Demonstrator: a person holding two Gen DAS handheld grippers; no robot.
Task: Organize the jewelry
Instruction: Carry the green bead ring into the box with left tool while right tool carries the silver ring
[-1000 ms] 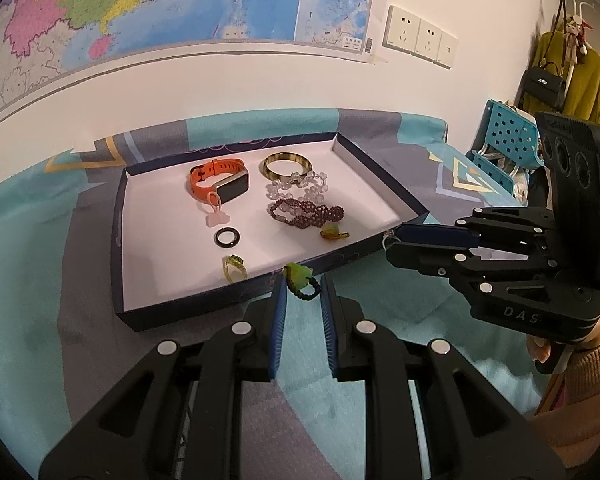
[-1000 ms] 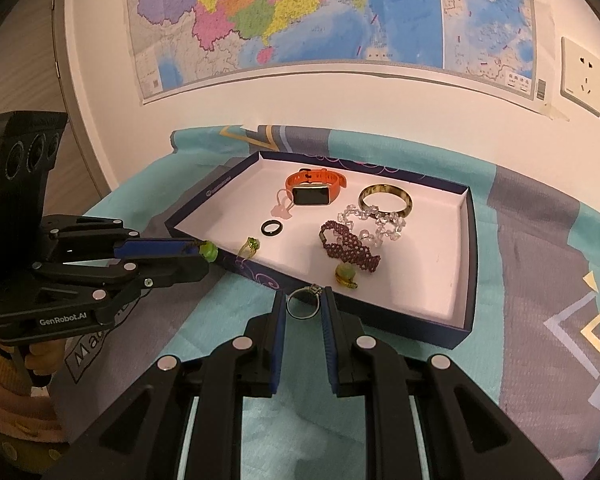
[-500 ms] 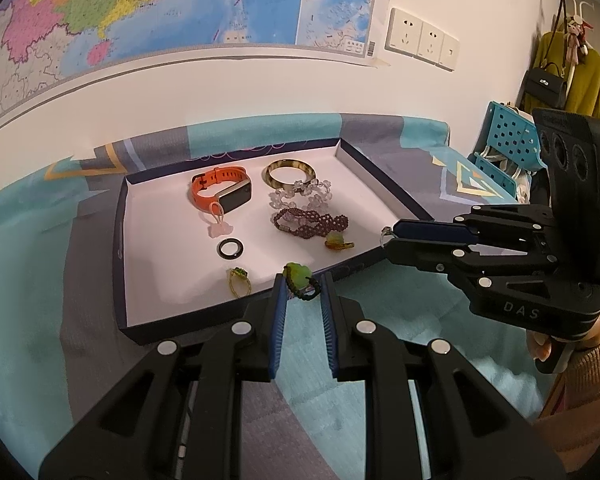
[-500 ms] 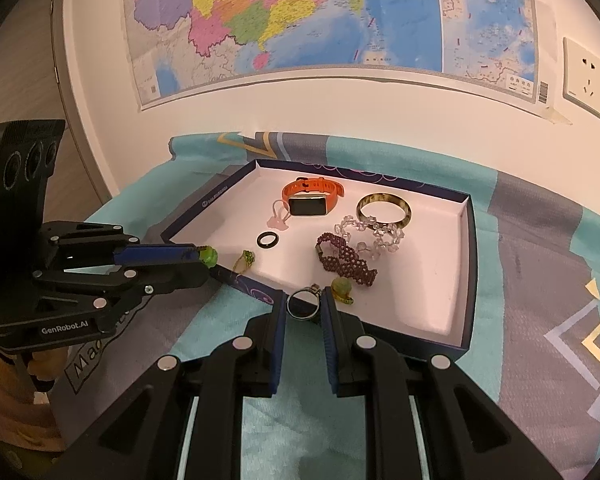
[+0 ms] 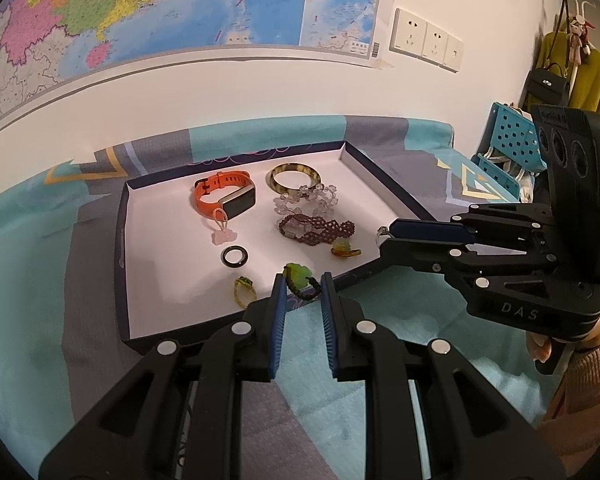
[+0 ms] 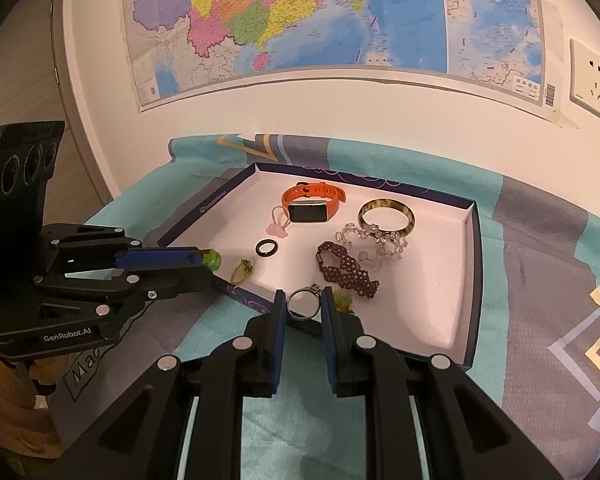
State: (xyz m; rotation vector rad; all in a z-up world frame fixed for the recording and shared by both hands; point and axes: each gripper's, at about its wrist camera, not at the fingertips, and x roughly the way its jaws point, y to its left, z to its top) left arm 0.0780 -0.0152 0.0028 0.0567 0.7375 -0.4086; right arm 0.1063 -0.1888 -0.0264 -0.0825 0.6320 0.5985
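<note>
A shallow dark-rimmed tray (image 5: pixel 122 240) (image 6: pixel 474 280) with a white floor lies on the patterned cloth. In it are an orange watch (image 5: pixel 226 196) (image 6: pixel 312 204), a bangle (image 5: pixel 294 178) (image 6: pixel 386 216), a clear bead bracelet (image 5: pixel 308 200), a maroon bead bracelet (image 5: pixel 316 228) (image 6: pixel 346 268), a black ring (image 5: pixel 235 257) (image 6: pixel 267 248), a gold-green ring (image 5: pixel 244 290) (image 6: pixel 242 272) and an amber-green charm (image 5: pixel 344 250). My left gripper (image 5: pixel 302 286) is shut on a green-bead ring (image 5: pixel 298 276) (image 6: pixel 212 260) over the tray's near rim. My right gripper (image 6: pixel 303 304) is shut on a silver ring (image 6: pixel 302 304) over the same rim.
A map and wall sockets (image 5: pixel 426 42) are on the wall behind. A blue perforated crate (image 5: pixel 508 140) and hanging bags and clothes (image 5: pixel 568 76) stand at the right. A pink charm on a loop (image 5: pixel 222 232) lies by the watch.
Both grippers have moved forward, so the held rings now sit over the tray's near rim. Both stay shut on their rings.
</note>
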